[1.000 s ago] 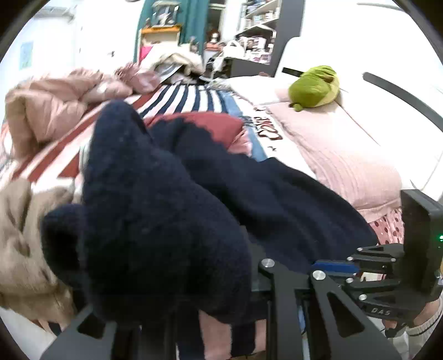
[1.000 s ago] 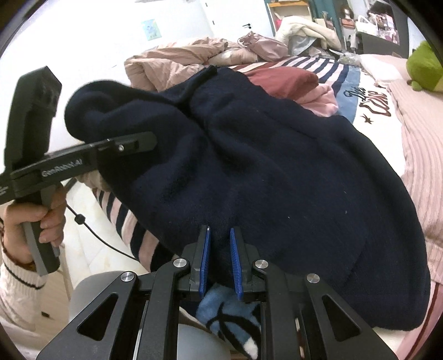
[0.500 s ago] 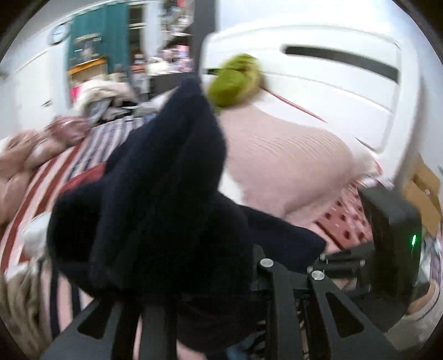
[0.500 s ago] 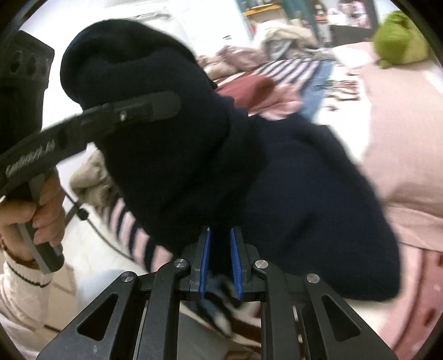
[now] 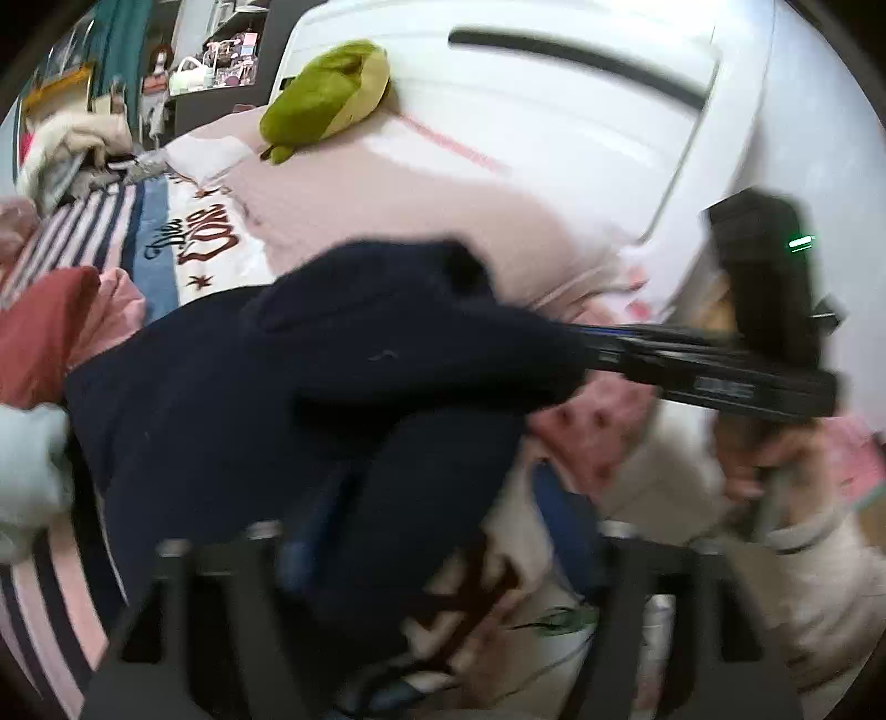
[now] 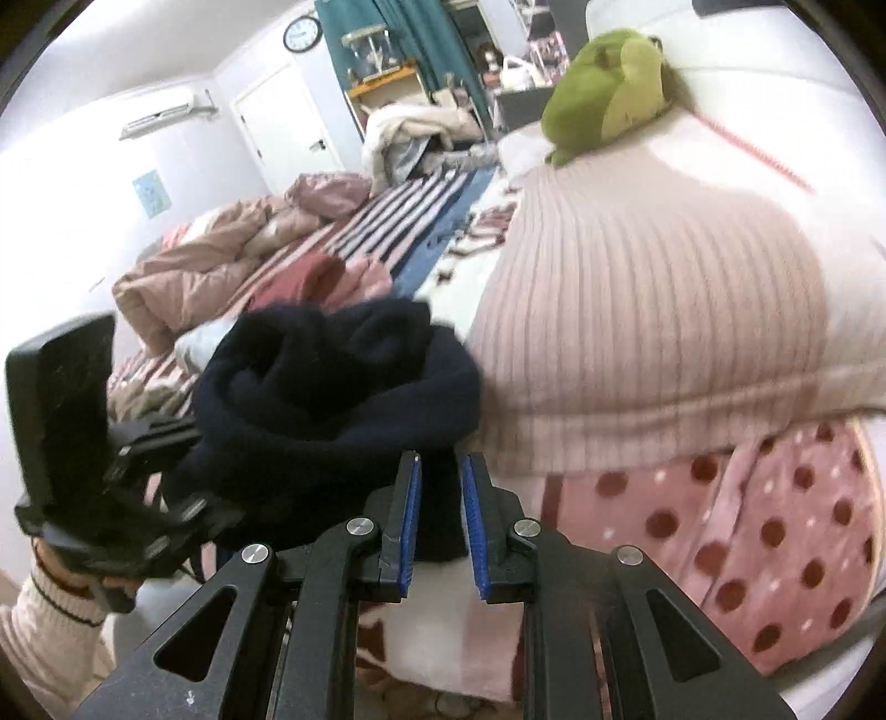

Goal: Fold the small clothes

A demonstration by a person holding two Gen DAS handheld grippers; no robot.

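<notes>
Right wrist view: right gripper (image 6: 438,515), blue-padded fingers (image 6: 411,520) at 6 o'clock, clamped on a fold of the navy fleece garment (image 6: 338,382). Garment bunched in a heap at frame centre-left, raised above the bed, its far side draped over the left gripper (image 6: 183,437) at 8 o'clock. Left gripper's fingertips buried in cloth; whether they are together or apart cannot be told.

Pink ribbed pillow (image 6: 653,310): 2 o'clock, just beside the garment. Green plush toy (image 6: 603,83): 1 o'clock, resting on the pillow's far end. Polka-dot pink blanket (image 6: 775,548): 4 o'clock, below the pillow. Striped bedspread (image 6: 387,216): 11 o'clock, behind the garment. Wall clock (image 6: 302,33): 12 o'clock.

Left wrist view, blurred: garment (image 5: 310,399) across centre, spanning from the left gripper's own frame at 6 o'clock to the right gripper (image 5: 581,354) at 3 o'clock, which pinches its edge. Plush toy (image 5: 326,94) at 11 o'clock.
</notes>
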